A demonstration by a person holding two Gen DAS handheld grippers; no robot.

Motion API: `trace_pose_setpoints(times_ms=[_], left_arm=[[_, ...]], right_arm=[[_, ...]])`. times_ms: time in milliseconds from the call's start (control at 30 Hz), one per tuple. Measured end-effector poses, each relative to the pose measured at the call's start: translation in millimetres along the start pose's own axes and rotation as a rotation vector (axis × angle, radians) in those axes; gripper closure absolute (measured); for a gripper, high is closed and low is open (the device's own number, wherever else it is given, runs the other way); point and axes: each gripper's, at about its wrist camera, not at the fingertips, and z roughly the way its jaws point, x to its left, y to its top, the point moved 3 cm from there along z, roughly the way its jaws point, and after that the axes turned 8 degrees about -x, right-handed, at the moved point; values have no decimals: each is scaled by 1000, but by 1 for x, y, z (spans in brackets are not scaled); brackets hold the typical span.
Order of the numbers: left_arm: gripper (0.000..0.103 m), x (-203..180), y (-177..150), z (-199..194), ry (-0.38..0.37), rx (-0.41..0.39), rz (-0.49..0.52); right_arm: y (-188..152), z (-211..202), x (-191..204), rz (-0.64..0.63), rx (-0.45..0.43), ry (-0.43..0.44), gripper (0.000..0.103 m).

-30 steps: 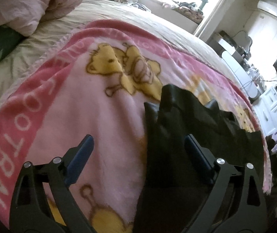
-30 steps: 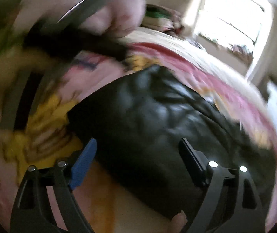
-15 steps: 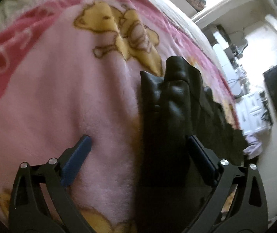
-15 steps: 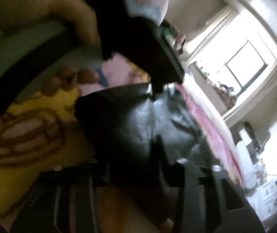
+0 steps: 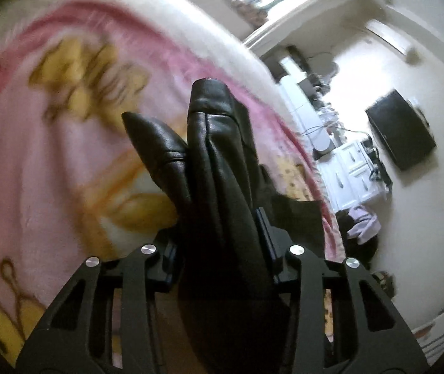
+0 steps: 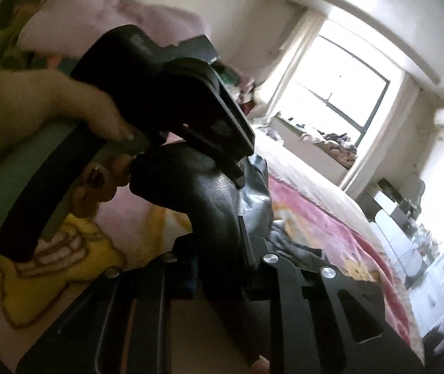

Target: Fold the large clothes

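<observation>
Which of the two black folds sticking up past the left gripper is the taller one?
The right-hand fold of the black leather garment, flat-topped with a seam; the left fold is shorter and pointed.

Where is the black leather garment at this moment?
The black leather garment is clamped by both grippers, bunched upright over the pink cartoon blanket in both wrist views.

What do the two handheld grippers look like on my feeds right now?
Both match: the left gripper and the right gripper have matte black linkage arms with triangular cut-outs and round silver pivot bolts, and slim dark blue pads line the inner faces of the fingers. In the right wrist view the left unit's body is a chunky black housing with a teal handle. No cables or markings show.
</observation>
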Motion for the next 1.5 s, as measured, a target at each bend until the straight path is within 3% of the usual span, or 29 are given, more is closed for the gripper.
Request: trace_pose_setpoints(times_ms=[167, 333, 500, 800, 967, 1033, 1133, 1233, 1300, 1400, 1500], left_arm=[[70, -91, -6, 0, 16, -62, 150], [65, -163, -17, 28, 62, -26, 308], [61, -222, -40, 75, 84, 58, 420], [52, -261, -94, 151, 103, 184, 501], [52, -264, -102, 153, -41, 214, 381], [50, -254, -97, 140, 9, 155, 407], [46, -213, -95, 119, 170, 81, 431], [43, -173, -105, 112, 307, 59, 461], [43, -150, -117, 119, 294, 101, 420], [43, -147, -114, 118, 293, 89, 417], [43, -149, -113, 119, 287, 102, 417]], right_arm=[[-2, -38, -55, 193, -65, -46, 86], [-20, -60, -126, 475, -90, -47, 87], [-61, -76, -181, 753, -79, -41, 88], [-145, -99, -231, 1207, -15, -26, 88], [-201, -110, -250, 1505, 25, -49, 88], [-219, -114, -253, 1587, 41, -33, 88], [-241, -116, -251, 1711, 83, 7, 84], [-247, -121, -247, 1756, 106, 6, 77], [-240, -123, -247, 1746, 130, 19, 52], [-224, -128, -266, 1685, 147, -13, 18], [-187, -149, -303, 1476, 107, -195, 17]])
